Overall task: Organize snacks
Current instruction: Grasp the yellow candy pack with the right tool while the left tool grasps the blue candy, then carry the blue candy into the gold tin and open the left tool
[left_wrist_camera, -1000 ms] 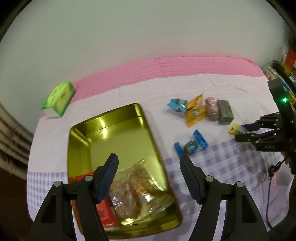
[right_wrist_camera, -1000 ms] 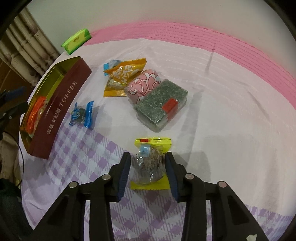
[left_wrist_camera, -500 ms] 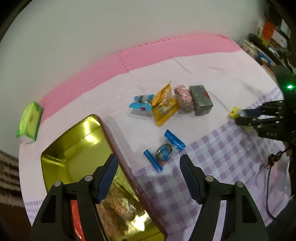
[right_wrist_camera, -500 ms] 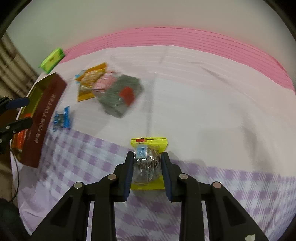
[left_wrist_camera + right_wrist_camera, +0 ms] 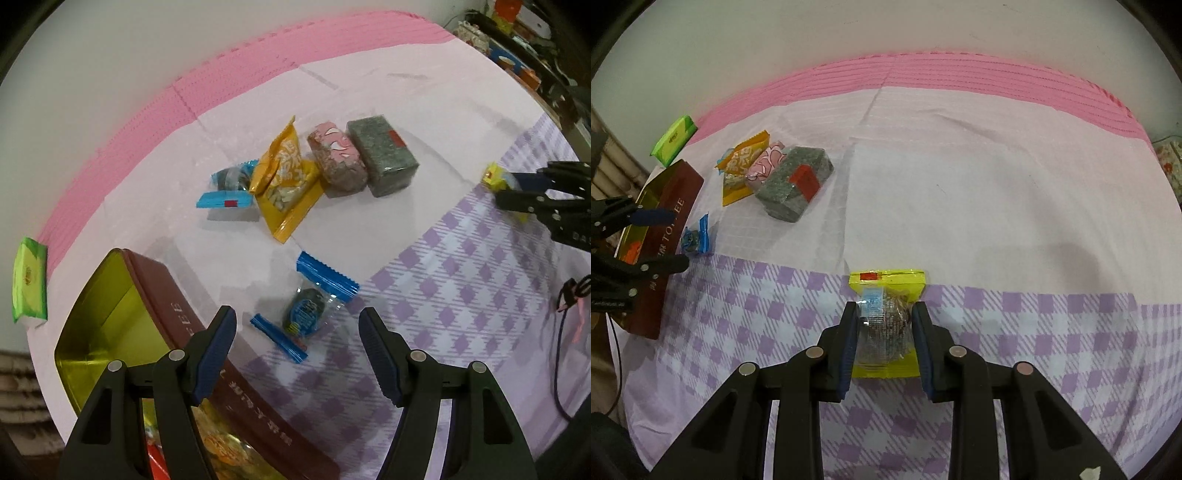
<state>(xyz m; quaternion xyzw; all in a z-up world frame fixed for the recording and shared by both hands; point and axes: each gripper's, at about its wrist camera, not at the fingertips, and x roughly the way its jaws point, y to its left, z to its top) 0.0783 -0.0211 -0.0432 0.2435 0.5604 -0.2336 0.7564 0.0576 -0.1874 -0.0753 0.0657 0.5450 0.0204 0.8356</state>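
My right gripper [image 5: 884,314] is shut on a yellow-wrapped snack ball [image 5: 886,325] over the checked cloth. My left gripper [image 5: 297,325] is open, its fingers on either side of and just short of a blue-wrapped candy [image 5: 306,317] on the table. A brown and gold toffee tin [image 5: 110,332] at the left holds several snacks. Further back lie a second blue candy [image 5: 227,192], an orange packet [image 5: 286,181], a pink-patterned bar [image 5: 336,158] and a grey-green block [image 5: 382,155].
A green tissue pack [image 5: 29,284] lies at the table's far left edge. The wall runs behind the pink cloth edge [image 5: 923,74]. Cluttered shelves [image 5: 517,37] stand at the right. The right gripper shows in the left wrist view [image 5: 517,192].
My left gripper has moved right, off the tin, to over the blue candy. My right gripper has closed tighter on the yellow snack and swung right.
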